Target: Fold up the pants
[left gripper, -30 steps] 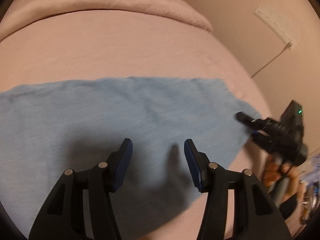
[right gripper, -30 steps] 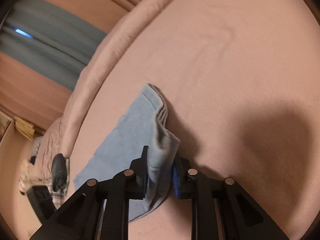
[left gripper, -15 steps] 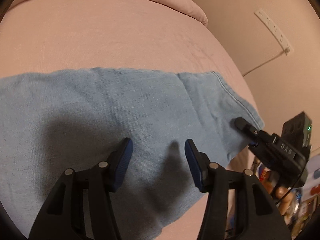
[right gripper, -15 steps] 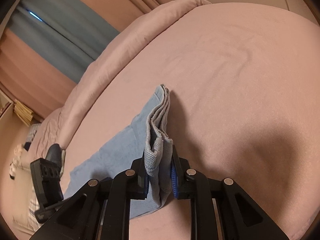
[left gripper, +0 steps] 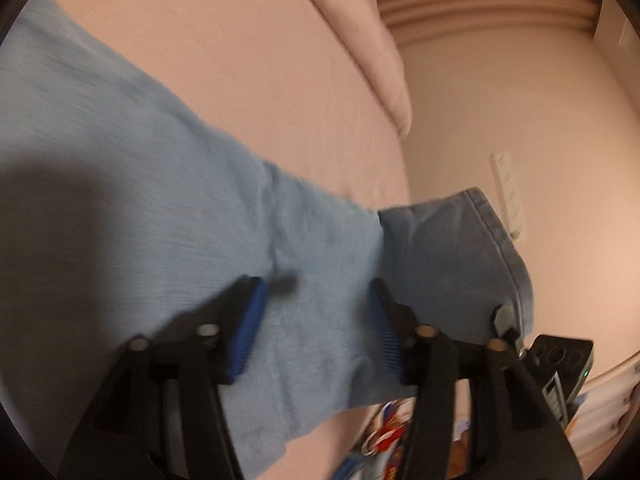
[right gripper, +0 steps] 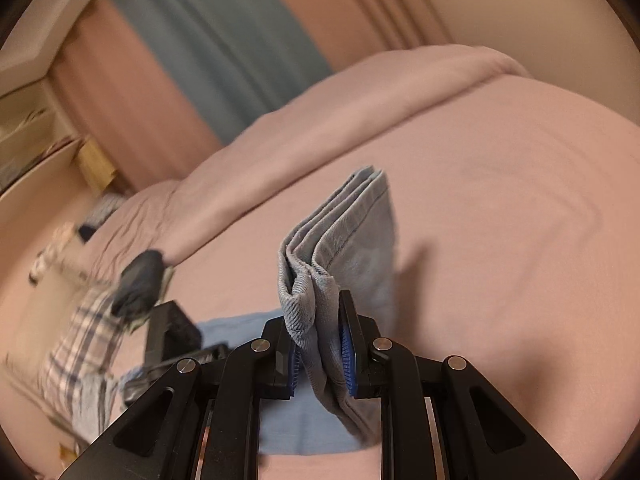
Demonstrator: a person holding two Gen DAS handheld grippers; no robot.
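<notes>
Light blue pants (left gripper: 168, 208) lie stretched across the pink bed. My left gripper (left gripper: 316, 300) is open and empty, hovering just above the middle of the cloth. My right gripper (right gripper: 320, 340) is shut on the stacked leg hems (right gripper: 340, 248) and holds them lifted above the bed. In the left wrist view the raised hem end (left gripper: 460, 256) stands up at the right, with the right gripper (left gripper: 504, 320) pinching its lower corner. The rest of the pants (right gripper: 240, 328) lies flat behind the right gripper's fingers.
The pink bed sheet (right gripper: 500, 208) spreads to the right, with a rolled duvet (right gripper: 360, 92) along the far side. The bed edge and a wall with a power strip (left gripper: 508, 196) lie right. A hand in a dark glove and plaid sleeve (right gripper: 140, 280) holds the left gripper.
My right gripper has raised the leg hems higher off the bed and carried them toward the left gripper. The left gripper has swung its view to the right, staying open above the cloth.
</notes>
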